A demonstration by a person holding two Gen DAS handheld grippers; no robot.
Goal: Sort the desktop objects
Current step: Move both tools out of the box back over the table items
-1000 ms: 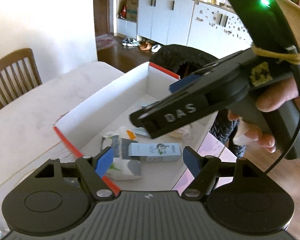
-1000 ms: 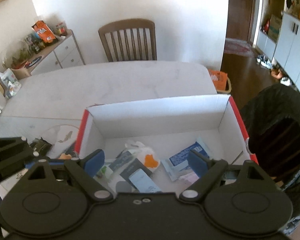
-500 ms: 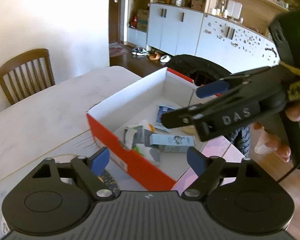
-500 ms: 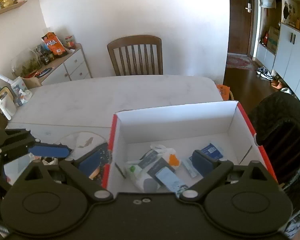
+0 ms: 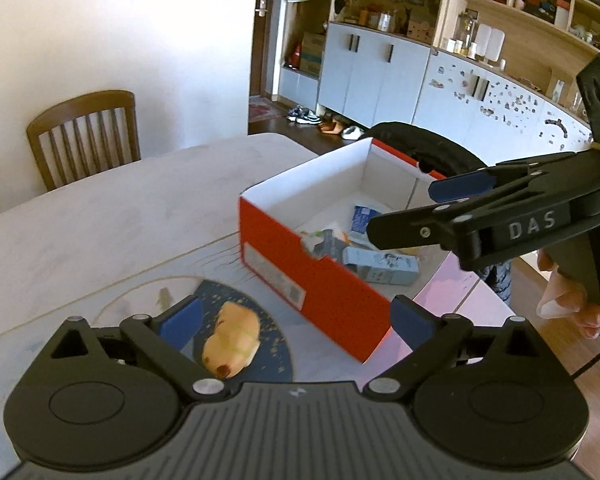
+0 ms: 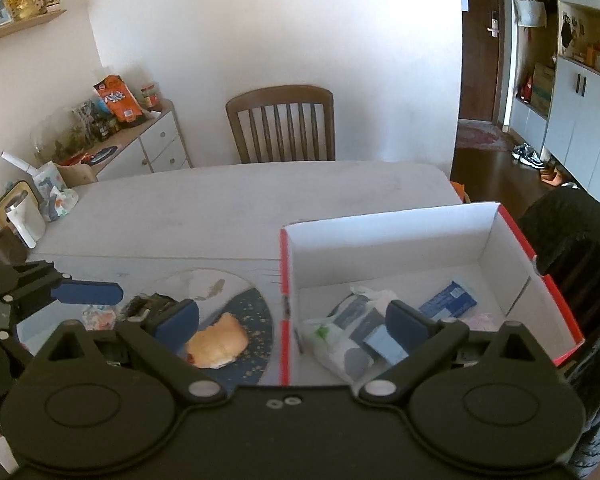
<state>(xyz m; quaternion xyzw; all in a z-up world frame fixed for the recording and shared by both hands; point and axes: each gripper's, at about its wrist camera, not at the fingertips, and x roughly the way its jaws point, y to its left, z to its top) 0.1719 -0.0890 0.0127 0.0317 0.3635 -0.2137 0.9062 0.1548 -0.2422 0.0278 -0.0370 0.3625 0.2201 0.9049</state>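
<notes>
Left gripper [image 5: 294, 318]: jaws opening wide, nothing between them.
Right gripper [image 6: 292, 320]: spread wide, empty.
Change: both had swung from over the red box [image 5: 312, 276] toward the bun [image 5: 232, 338].
Meaning: bun probably next.

Bun [image 6: 217, 341] on plate [image 6: 256, 312], left of box [image 6: 388, 236].

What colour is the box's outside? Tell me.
Red-orange outside, white inside; the box shows this best in the left wrist view.

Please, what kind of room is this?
Most likely a home dining room: a wooden chair at a pale table, a wall of cupboards and shelves, and shoes by the door.
</notes>
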